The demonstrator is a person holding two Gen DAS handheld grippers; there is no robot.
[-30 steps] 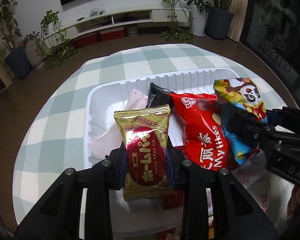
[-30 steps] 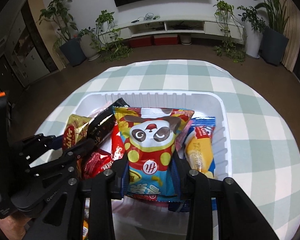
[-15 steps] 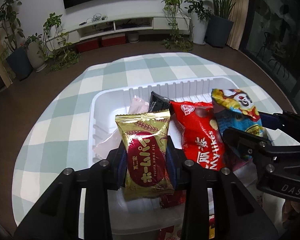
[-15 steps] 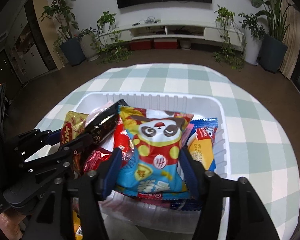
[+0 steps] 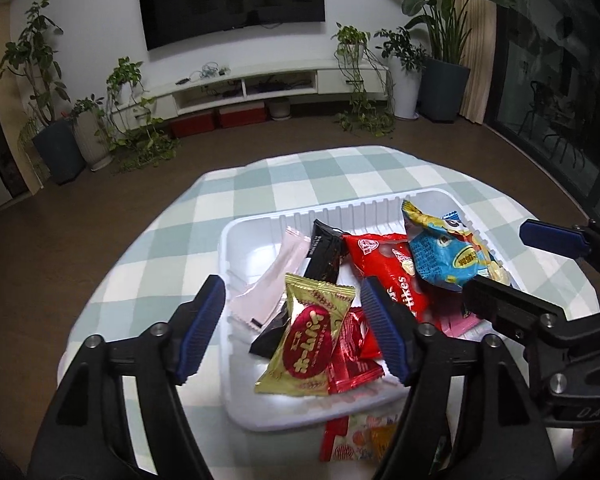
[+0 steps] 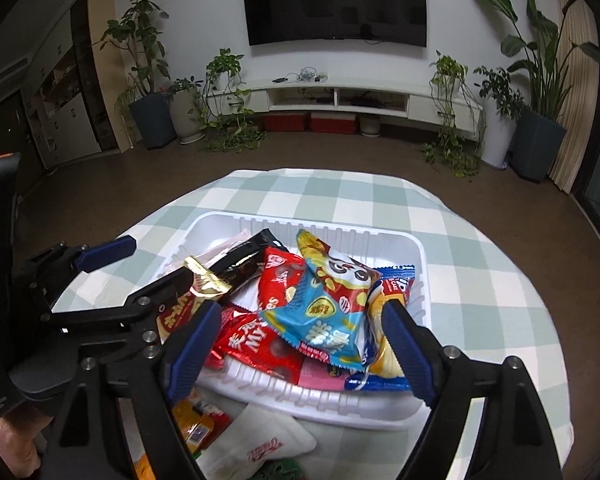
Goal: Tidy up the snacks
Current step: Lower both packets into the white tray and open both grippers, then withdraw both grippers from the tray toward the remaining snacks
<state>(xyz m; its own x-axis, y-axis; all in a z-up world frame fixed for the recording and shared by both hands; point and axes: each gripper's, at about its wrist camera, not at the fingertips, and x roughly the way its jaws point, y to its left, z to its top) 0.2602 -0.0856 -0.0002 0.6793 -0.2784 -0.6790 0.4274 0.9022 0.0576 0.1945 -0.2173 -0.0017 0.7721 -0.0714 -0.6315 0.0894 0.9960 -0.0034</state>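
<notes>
1. Both tongs stand with jaws spread and nothing pinched — the left tongs [image 5: 292, 328] have just been opening, with the gold foil snack packet with a red oval [image 5: 310, 344] lying loose between the blue pads; the right tongs [image 6: 300, 354] have likewise just been opening, above the blue and yellow panda-print snack bag [image 6: 332, 304], which no pad presses.
2. One white ribbed plastic tray [image 5: 236, 396] sits on the round table with a green-and-white checked cloth [image 5: 260, 188].
3. Inside the tray lie the gold packet, the panda bag, one pale pink wrapper [image 5: 272, 284], one black wrapper [image 5: 322, 256], one large red "Mylikes" bag [image 5: 388, 268], one small red foil packet [image 5: 354, 364] and one blue-edged yellow cake packet [image 6: 388, 320].
4. Its far left part is bare white floor.
5. Outside the near rim — more snack packets [image 5: 360, 436] and a white pouch [image 6: 260, 440] lie on the cloth.
6. Beyond the tray's far rim, checked cloth runs free to the table edge.
</notes>
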